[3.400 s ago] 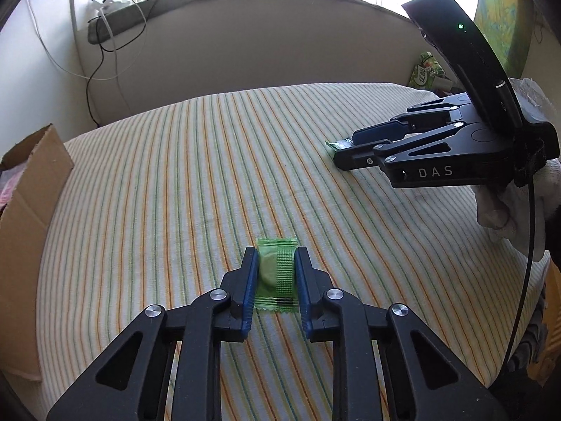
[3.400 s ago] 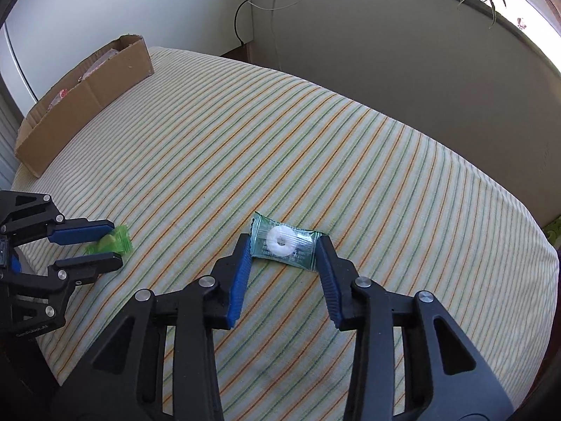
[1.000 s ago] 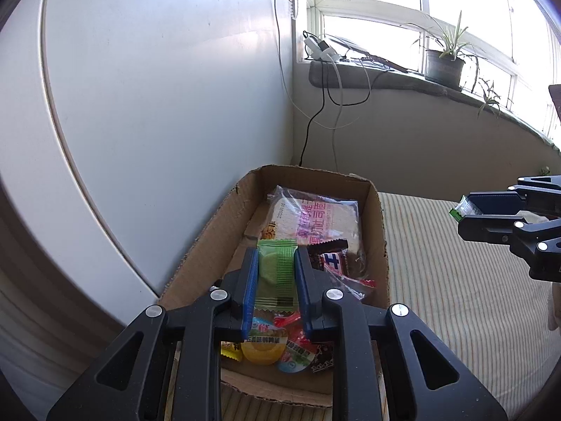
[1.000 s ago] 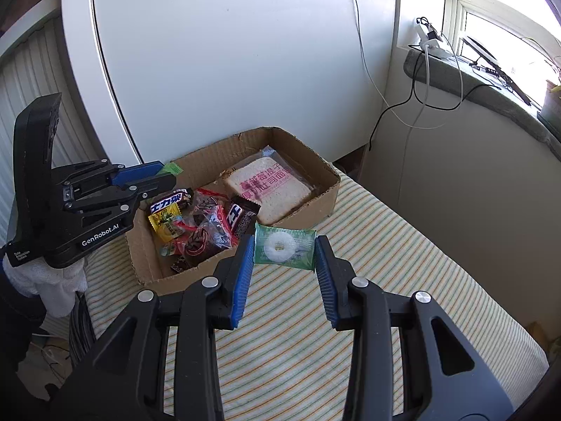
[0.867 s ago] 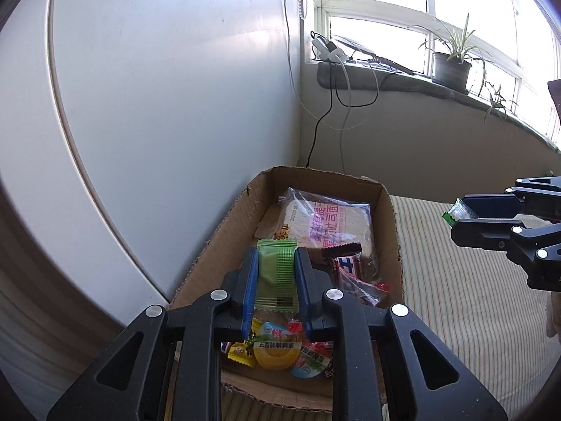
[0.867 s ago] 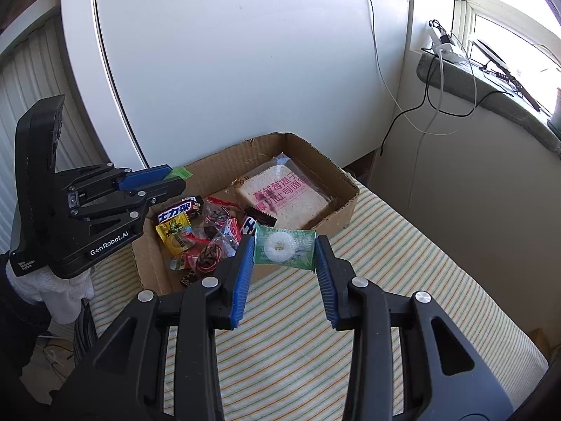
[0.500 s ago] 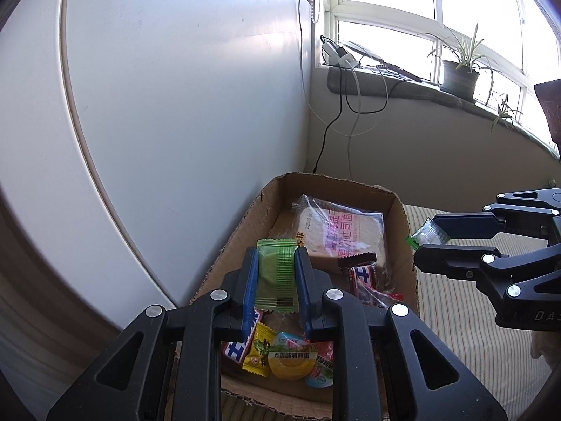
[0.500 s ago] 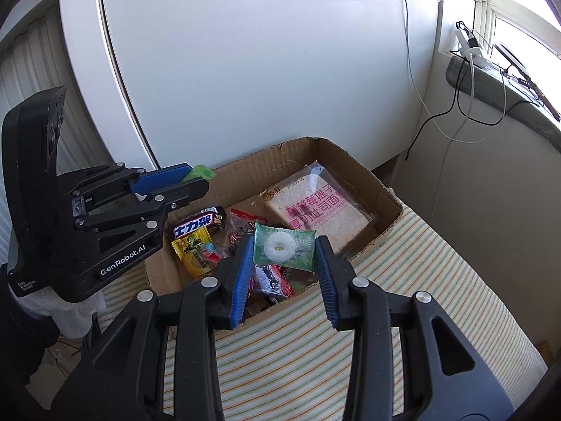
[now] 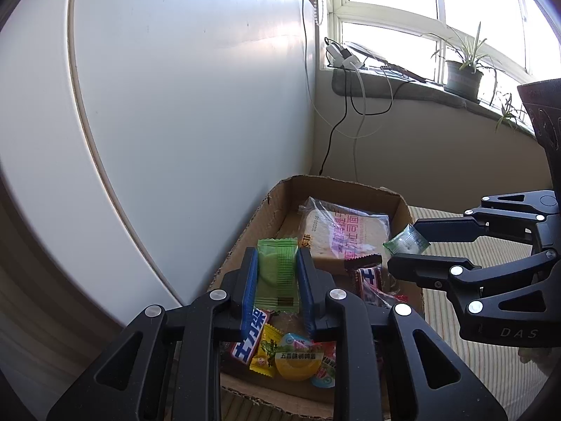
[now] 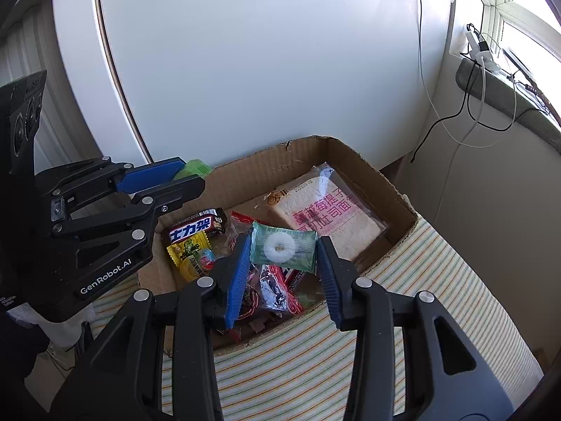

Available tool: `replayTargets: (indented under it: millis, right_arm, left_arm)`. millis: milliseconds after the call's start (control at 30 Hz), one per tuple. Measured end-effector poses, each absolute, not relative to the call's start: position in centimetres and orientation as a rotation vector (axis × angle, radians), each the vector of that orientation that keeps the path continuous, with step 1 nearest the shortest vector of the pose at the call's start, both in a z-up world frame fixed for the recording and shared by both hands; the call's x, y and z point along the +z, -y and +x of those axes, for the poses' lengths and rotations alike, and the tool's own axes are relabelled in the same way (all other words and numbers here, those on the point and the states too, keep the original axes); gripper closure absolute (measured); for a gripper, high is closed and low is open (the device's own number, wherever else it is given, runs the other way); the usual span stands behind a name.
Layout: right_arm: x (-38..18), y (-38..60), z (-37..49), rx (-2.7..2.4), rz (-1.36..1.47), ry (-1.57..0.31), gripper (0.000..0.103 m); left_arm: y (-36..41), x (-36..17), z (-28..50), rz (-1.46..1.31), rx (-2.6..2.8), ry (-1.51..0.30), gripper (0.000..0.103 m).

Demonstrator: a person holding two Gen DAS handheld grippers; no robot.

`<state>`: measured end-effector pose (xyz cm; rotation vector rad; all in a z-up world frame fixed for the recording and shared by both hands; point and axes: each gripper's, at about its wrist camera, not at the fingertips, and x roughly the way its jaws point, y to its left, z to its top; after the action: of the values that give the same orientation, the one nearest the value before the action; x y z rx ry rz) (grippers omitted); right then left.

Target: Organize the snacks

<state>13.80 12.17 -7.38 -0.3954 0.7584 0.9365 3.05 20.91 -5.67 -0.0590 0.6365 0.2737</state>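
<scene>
Two wrapped sweets poised over the snack box

At left, the left gripper (image 9: 277,277) is clenched on a green wafer packet (image 9: 277,270), holding it above the near end of the cardboard box (image 9: 245,245) so it can fall among the candies rather than on the striped cloth (image 10: 438,263). At centre, a bagged slice of bread (image 10: 329,210) fills the box's far end, leaving the nearer end for small items. At right, the right gripper (image 10: 284,256) is opening its jaws over the box; the ring mint packet (image 10: 284,245) sits between them, its right edge apparently clear of the pad, seemingly about to drop in.
</scene>
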Motion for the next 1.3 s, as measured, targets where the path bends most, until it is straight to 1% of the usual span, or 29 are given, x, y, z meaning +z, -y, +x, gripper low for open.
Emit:
replayTargets:
  millis: [33, 67, 100, 200, 233, 267, 333, 400, 467, 533, 633, 700, 767, 833, 900, 967, 1033, 1100, 1167, 1300]
  right_arm:
    - [-7.4, -12.2, 13.8, 0.934, -0.398, -0.756, 0.054]
    - [-7.4, -12.2, 13.8, 0.934, -0.398, -0.753, 0.052]
    - [-7.4, -12.1, 13.8, 0.930, -0.398, -0.750, 0.047]
    - [-7.3, -12.0, 13.9, 0.920, -0.404, -0.745, 0.043]
    - [-7.3, -11.9, 13.8, 0.919, -0.406, -0.743, 0.042]
    - [-7.2, -11.9, 13.8, 0.917, -0.408, -0.741, 0.040]
    - [-7.1, -11.6, 13.7, 0.920, -0.408, -0.737, 0.036]
    - [-6.9, -11.4, 13.5, 0.916, -0.407, -0.730, 0.036]
    - [-6.8, -11.1, 13.3, 0.914, -0.410, -0.724, 0.034]
    - [-6.5, -10.8, 13.0, 0.912, -0.406, -0.717, 0.032]
    - [-6.1, -10.1, 12.7, 0.919, -0.386, -0.711, 0.032]
    - [-5.7, -9.6, 12.4, 0.913, -0.380, -0.696, 0.032]
    - [-5.3, -9.0, 12.1, 0.910, -0.366, -0.689, 0.031]
    - [-5.0, -8.3, 11.7, 0.912, -0.344, -0.682, 0.024]
    - [-4.7, -7.5, 11.2, 0.913, -0.324, -0.669, 0.023]
    - [-4.5, -6.7, 10.8, 0.901, -0.312, -0.659, 0.023]
    - [-4.2, -6.0, 10.3, 0.894, -0.297, -0.649, 0.021]
    - [-4.1, -5.2, 10.0, 0.884, -0.282, -0.649, 0.018]
    - [-4.1, -4.4, 9.6, 0.869, -0.278, -0.640, 0.018]
    - [-3.7, -2.9, 8.6, 0.840, -0.271, -0.621, 0.017]
  left_arm:
    - [-21.0, -5.6, 3.0, -0.061, 0.278, -0.634, 0.081]
    - [-21.1, -5.6, 3.0, -0.065, 0.279, -0.632, 0.081]
    - [-21.1, -5.6, 2.9, -0.067, 0.279, -0.631, 0.081]
    - [-21.3, -5.4, 2.8, -0.070, 0.285, -0.629, 0.080]
    - [-21.3, -5.3, 2.7, -0.072, 0.288, -0.626, 0.076]
    - [-21.3, -5.3, 2.7, -0.074, 0.290, -0.624, 0.069]
    - [-21.3, -5.3, 2.7, -0.072, 0.286, -0.624, 0.066]
    - [-21.2, -5.2, 2.6, -0.068, 0.292, -0.621, 0.065]
    - [-21.2, -5.0, 2.5, -0.073, 0.293, -0.619, 0.057]
    - [-21.2, -4.9, 2.3, -0.077, 0.295, -0.616, 0.057]
    - [-21.2, -4.5, 1.8, -0.086, 0.296, -0.611, 0.056]
    - [-21.3, -4.3, 1.4, -0.096, 0.300, -0.606, 0.053]
    - [-21.2, -4.0, 0.9, -0.104, 0.300, -0.598, 0.049]
    - [-21.0, -3.9, 0.4, -0.106, 0.304, -0.598, 0.048]
    - [-20.8, -3.8, 0.0, -0.107, 0.304, -0.599, 0.048]
    - [-20.5, -3.7, -0.5, -0.111, 0.308, -0.601, 0.042]
    - [-20.1, -3.5, -1.1, -0.121, 0.310, -0.596, 0.039]
    - [-19.6, -3.4, -1.5, -0.128, 0.305, -0.603, 0.039]
    - [-19.0, -3.5, -1.8, -0.124, 0.313, -0.616, 0.031]
    - [-17.6, -3.2, -2.4, -0.119, 0.319, -0.625, 0.026]
